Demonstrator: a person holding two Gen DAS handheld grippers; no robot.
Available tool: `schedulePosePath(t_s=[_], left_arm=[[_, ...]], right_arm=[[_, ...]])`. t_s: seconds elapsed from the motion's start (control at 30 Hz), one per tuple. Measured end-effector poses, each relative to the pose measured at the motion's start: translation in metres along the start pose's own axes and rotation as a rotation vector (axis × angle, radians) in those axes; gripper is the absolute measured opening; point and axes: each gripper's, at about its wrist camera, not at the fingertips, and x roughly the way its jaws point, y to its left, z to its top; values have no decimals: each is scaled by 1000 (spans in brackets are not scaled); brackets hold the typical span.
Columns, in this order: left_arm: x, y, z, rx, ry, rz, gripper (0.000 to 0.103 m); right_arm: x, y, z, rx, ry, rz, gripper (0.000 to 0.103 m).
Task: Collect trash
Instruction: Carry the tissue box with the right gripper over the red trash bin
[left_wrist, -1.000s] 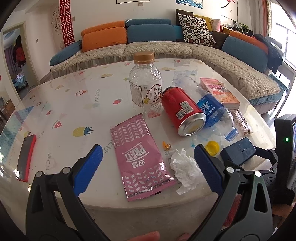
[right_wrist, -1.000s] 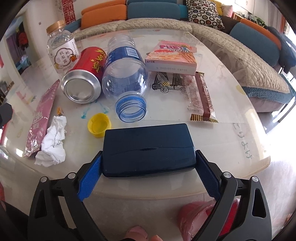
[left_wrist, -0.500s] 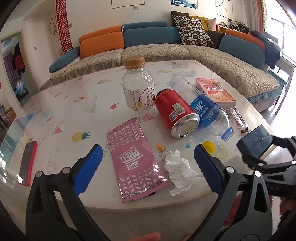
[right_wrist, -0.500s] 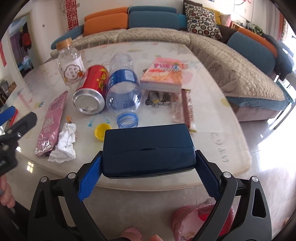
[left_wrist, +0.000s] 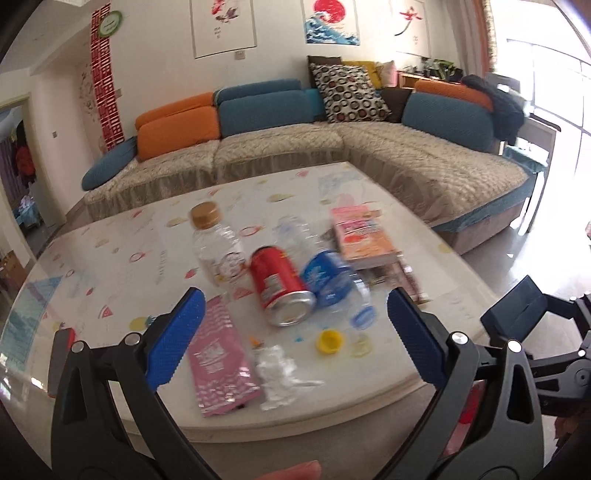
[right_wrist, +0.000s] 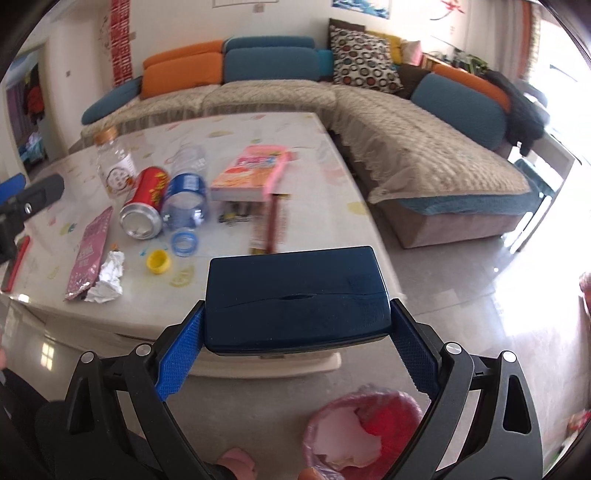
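Note:
My right gripper (right_wrist: 295, 343) is shut on a dark blue flat box (right_wrist: 295, 295), held in the air off the table's near corner and above a pink-lined trash bin (right_wrist: 364, 435). The same box (left_wrist: 513, 314) shows at the right of the left wrist view. My left gripper (left_wrist: 295, 339) hangs open above the table's front edge, holding nothing. On the table lie a red can (left_wrist: 280, 291), a blue-label bottle (left_wrist: 332, 284), a clear bottle (left_wrist: 218, 247), a pink wrapper (left_wrist: 218, 362), a crumpled tissue (left_wrist: 277, 373) and a yellow cap (left_wrist: 330, 341).
A pink snack box (left_wrist: 362, 240) and a brown bar wrapper (right_wrist: 271, 221) lie toward the table's right. A red phone (right_wrist: 14, 264) sits at its left edge. An L-shaped sofa (left_wrist: 406, 166) wraps the far and right sides. Grey floor (right_wrist: 480, 314) opens at the right.
My right gripper lifted the dark blue box off the table and drew it back over the bin. My left gripper rose and pulled back from the table.

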Motion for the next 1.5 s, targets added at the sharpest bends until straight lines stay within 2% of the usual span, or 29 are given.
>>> schedulePosePath(t_s=[0.13, 0.23, 0.53, 0.77, 0.93, 1.2, 1.5], left_arm=[[-9, -47, -5, 59, -8, -38, 97], [-6, -80, -18, 75, 26, -93, 97], [1, -147, -59, 123, 55, -172, 97], [14, -158, -84, 120, 65, -178, 97], [22, -160, -95, 148, 53, -164, 97], [37, -164, -113, 156, 138, -182, 97], [54, -172, -128, 182, 235, -177, 97]], right_arm=[[-13, -31, -16, 29, 0, -35, 93], [-19, -54, -33, 58, 14, -57, 93], [-10, -114, -99, 148, 118, -120, 93], [42, -139, -158, 228, 275, -119, 93], [87, -136, -195, 248, 395, -101, 93], [131, -125, -223, 264, 505, -95, 93], [136, -126, -227, 269, 540, -109, 93]])
